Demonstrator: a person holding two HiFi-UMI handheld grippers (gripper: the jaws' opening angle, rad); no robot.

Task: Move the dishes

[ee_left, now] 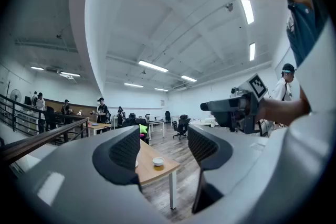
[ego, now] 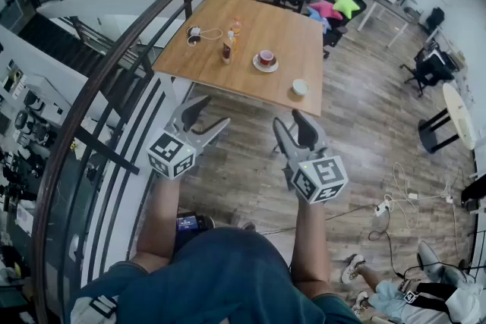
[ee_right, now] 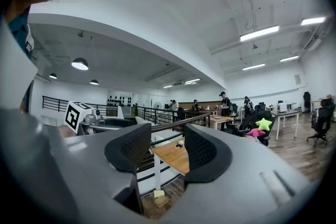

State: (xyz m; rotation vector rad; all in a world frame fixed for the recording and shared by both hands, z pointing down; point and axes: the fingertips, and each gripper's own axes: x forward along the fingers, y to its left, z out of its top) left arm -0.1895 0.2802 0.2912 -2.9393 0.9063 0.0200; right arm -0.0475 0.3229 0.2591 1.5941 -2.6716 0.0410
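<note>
Two grippers are held out level before us, side by side and apart, each at the end of a bare forearm that reaches forward from the body. The left gripper angles a little toward the right. Its jaws stand released, and its own view shows only the distant room between the ribbed black pads. The right gripper points straight ahead, its jaws likewise spread with nothing between them. Each carries a white cube printed with black square markers. The bodies are smooth grey plastic with curved, scoop-like jaw housings.

We stand on a floor of grey-brown wood planks, well short of the square wooden table. Its matte top is a warm light brown and rests on white legs. The dishes are all on it, well away from both grippers. A dark red cup sits on a round white saucer near the middle, and a small white bowl stands by the nearer right corner, apart from the saucer. Further left on the table we see a slim brown bottle, an orange-topped bottle just behind it, and a coiled white cable. A curved dark metal railing with a rounded handrail sweeps past the table's left side.
</note>
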